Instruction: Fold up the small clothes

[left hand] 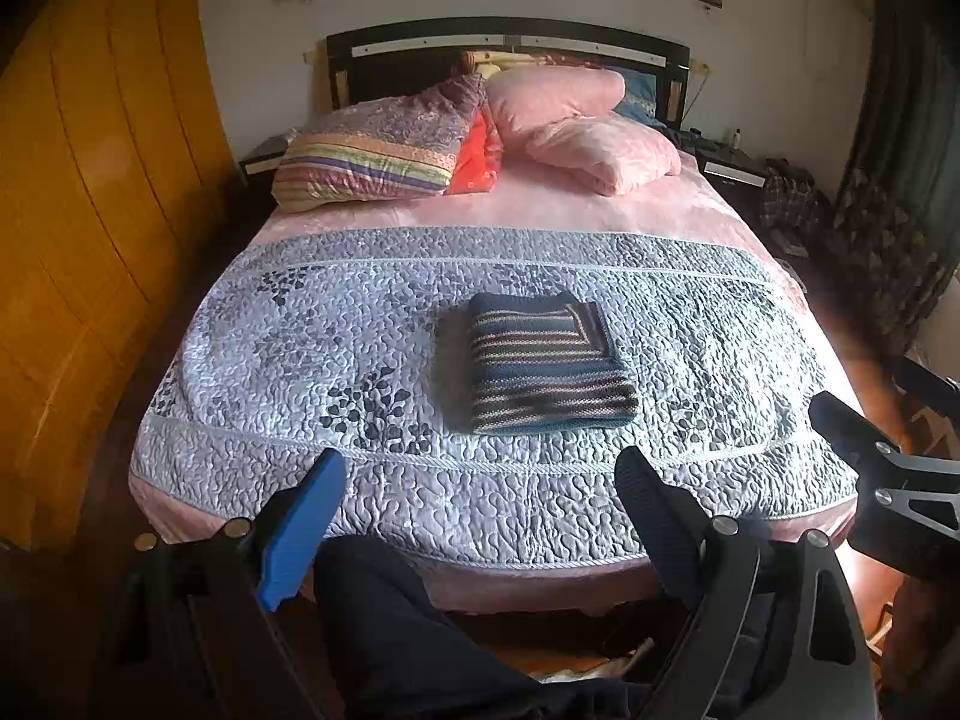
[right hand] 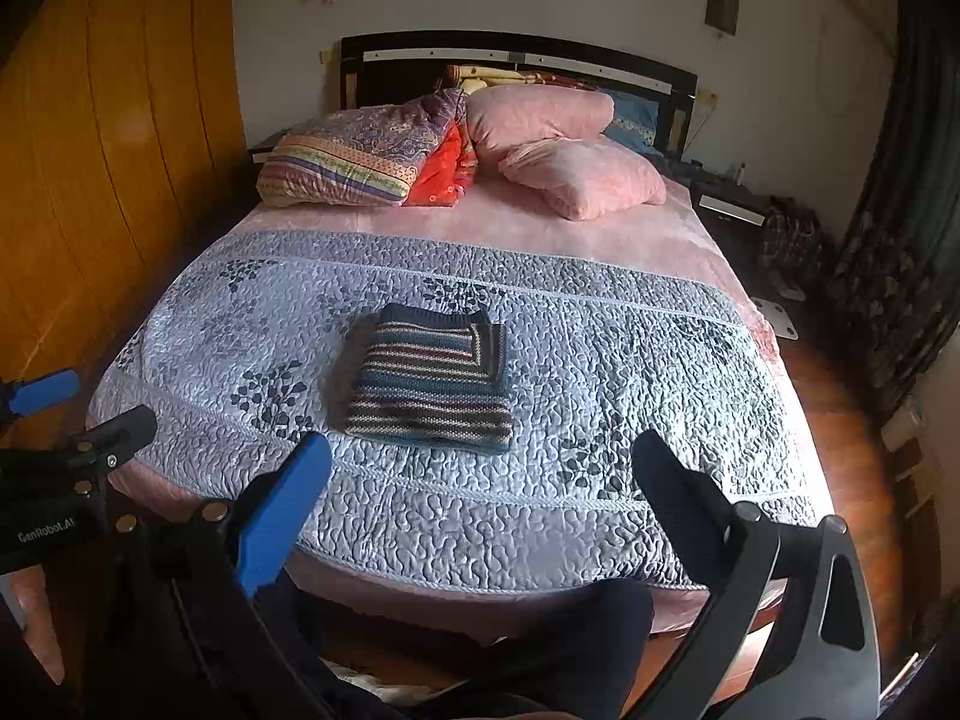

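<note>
Folded knitted garment with blue, grey and pale stripes [left hand: 543, 363] [right hand: 433, 381], lying flat near the middle of a quilted grey-lilac bedspread with a leaf print [left hand: 300, 324] [right hand: 630, 360]. Left gripper [left hand: 480, 483], one blue and one black finger, held above the bed's foot edge, well apart from the garment; jaws spread wide, grasping nothing. Right gripper [right hand: 480, 465], likewise spread and empty. Patterned and pink pillows [left hand: 576, 120] [right hand: 558, 144] lie at the dark headboard [left hand: 510, 42]; an orange wooden wardrobe [left hand: 90, 180] stands on the left.
</note>
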